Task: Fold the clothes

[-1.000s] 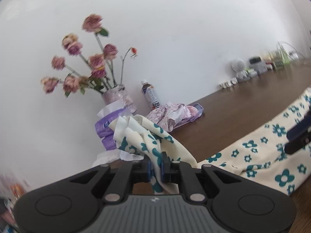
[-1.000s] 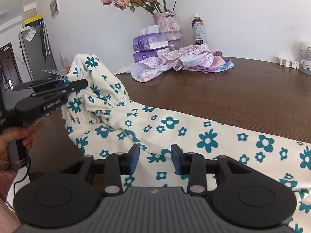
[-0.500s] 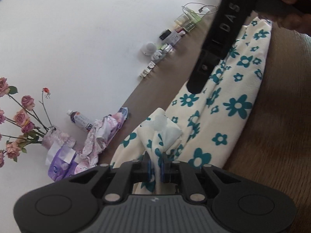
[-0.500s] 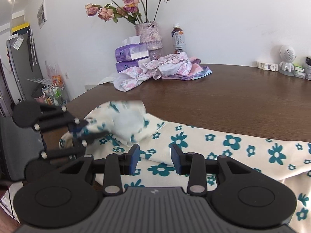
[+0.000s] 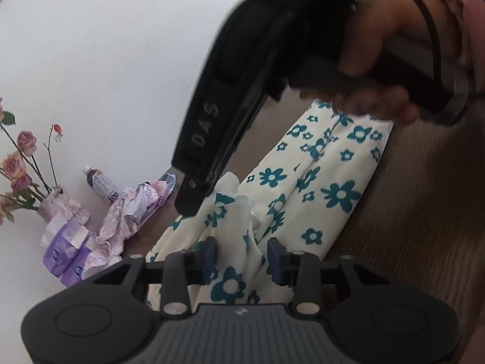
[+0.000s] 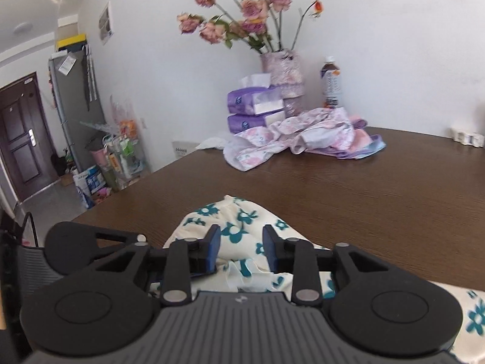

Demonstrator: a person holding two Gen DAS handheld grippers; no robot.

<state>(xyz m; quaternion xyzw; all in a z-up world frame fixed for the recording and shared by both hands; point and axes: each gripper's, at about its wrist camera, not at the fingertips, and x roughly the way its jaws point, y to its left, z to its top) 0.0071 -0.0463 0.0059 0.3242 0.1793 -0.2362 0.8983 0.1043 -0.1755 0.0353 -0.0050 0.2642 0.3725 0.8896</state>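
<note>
A cream garment with teal flowers (image 5: pixel 318 182) lies on the brown table (image 6: pixel 363 188), one end folded over on itself into a rumpled bunch (image 6: pixel 239 212). My left gripper (image 5: pixel 242 256) is open, its pads on either side of that bunch without pinching it. My right gripper (image 6: pixel 239 247) is open too, low over the same folded end. In the left wrist view the right gripper (image 5: pixel 189 200), held by a hand (image 5: pixel 372 45), reaches in from above and hides part of the garment. Part of the left gripper's body (image 6: pixel 75 242) shows at the lower left of the right wrist view.
A pile of pink and lilac clothes (image 6: pixel 303 139) lies at the table's far side beside purple tissue packs (image 6: pixel 254 106), a vase of roses (image 6: pixel 282 69) and a bottle (image 6: pixel 332 82). Small items (image 6: pixel 463 136) stand by the wall. The table edge drops to the floor at left.
My left gripper carried the garment's end over onto the rest of the cloth, then opened and let it go. The right gripper stayed open and moved closer over the fold.
</note>
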